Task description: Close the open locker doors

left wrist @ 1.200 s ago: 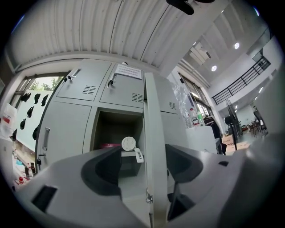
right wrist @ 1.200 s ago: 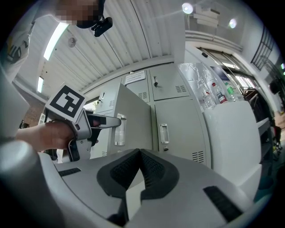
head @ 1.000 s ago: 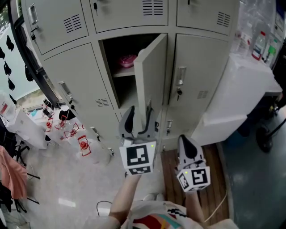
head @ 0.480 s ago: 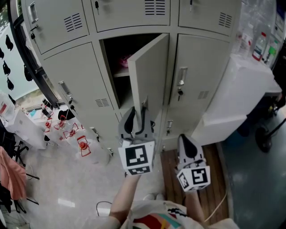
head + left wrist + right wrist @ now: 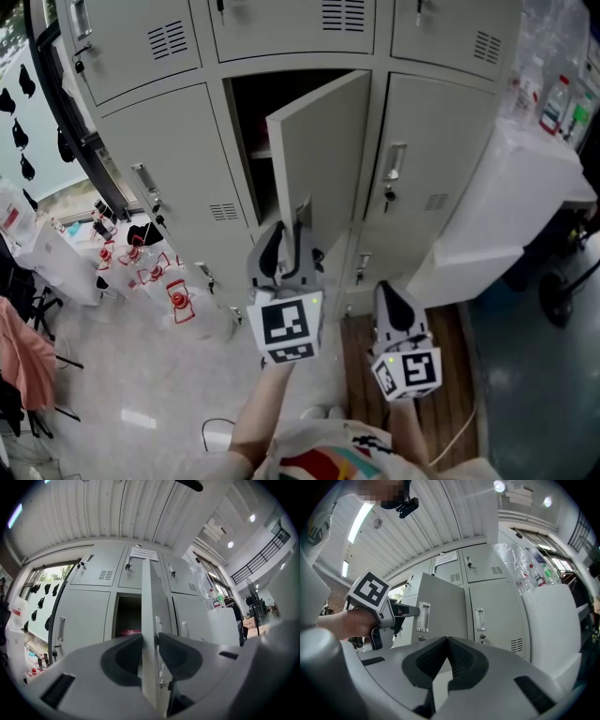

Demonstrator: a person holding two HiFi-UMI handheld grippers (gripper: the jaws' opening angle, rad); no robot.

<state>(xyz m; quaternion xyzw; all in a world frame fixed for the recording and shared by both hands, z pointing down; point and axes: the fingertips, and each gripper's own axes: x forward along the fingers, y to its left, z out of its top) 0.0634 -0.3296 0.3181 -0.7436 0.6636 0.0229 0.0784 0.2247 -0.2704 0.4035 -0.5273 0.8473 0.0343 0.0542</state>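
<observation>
The grey locker bank fills the head view. One middle door (image 5: pixel 319 150) stands part open, hinged on its right, over a dark compartment (image 5: pixel 251 122) with a pink item (image 5: pixel 129 632) on its shelf. My left gripper (image 5: pixel 286 234) straddles the door's free edge (image 5: pixel 149 620), low on the door. Its jaws are closing, and the pads (image 5: pixel 129 653) sit against both faces of the panel. My right gripper (image 5: pixel 392 295) hangs lower and to the right, shut and empty (image 5: pixel 446 641), pointing at the door's outer face (image 5: pixel 440 606). The neighbouring doors are closed.
A white cabinet (image 5: pixel 497 197) with bottles (image 5: pixel 553 98) on top stands against the lockers at the right. Red-and-white items (image 5: pixel 141 267) clutter the floor at the left, beside a dark window frame (image 5: pixel 66 112). A wooden board (image 5: pixel 361 352) lies underfoot.
The door has swung from nearly edge-on towards the locker front, showing more of its outer face. My left gripper stayed on its edge. The right gripper has barely moved.
</observation>
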